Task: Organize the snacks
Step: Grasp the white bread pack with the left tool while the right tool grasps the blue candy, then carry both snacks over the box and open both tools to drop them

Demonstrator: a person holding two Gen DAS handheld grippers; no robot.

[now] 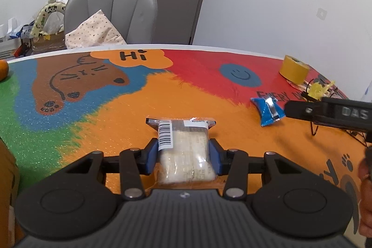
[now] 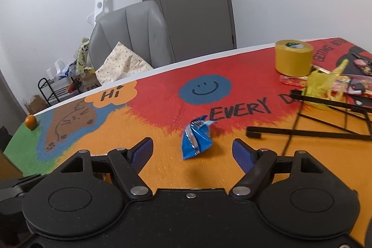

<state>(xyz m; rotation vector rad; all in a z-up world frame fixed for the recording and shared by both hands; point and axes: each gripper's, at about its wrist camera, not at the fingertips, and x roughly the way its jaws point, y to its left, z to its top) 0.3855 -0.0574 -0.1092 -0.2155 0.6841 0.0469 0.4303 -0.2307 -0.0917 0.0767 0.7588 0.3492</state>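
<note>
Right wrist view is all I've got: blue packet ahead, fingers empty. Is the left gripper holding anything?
Observer: Yes. The left gripper is shut on a clear-wrapped pale snack with a barcode label, blue pads pressing both sides.
Operator: Is that snack lifted or on the table?
Observer: Cannot tell for certain; in the left wrist view its far end lies low over the orange part of the table mat.
Operator: Where is my right gripper relative to the blue packet?
Observer: From the left wrist view, one black finger of the right gripper reaches in from the right, its tip just beside the blue packet; the packet lies flat, not gripped.
</note>
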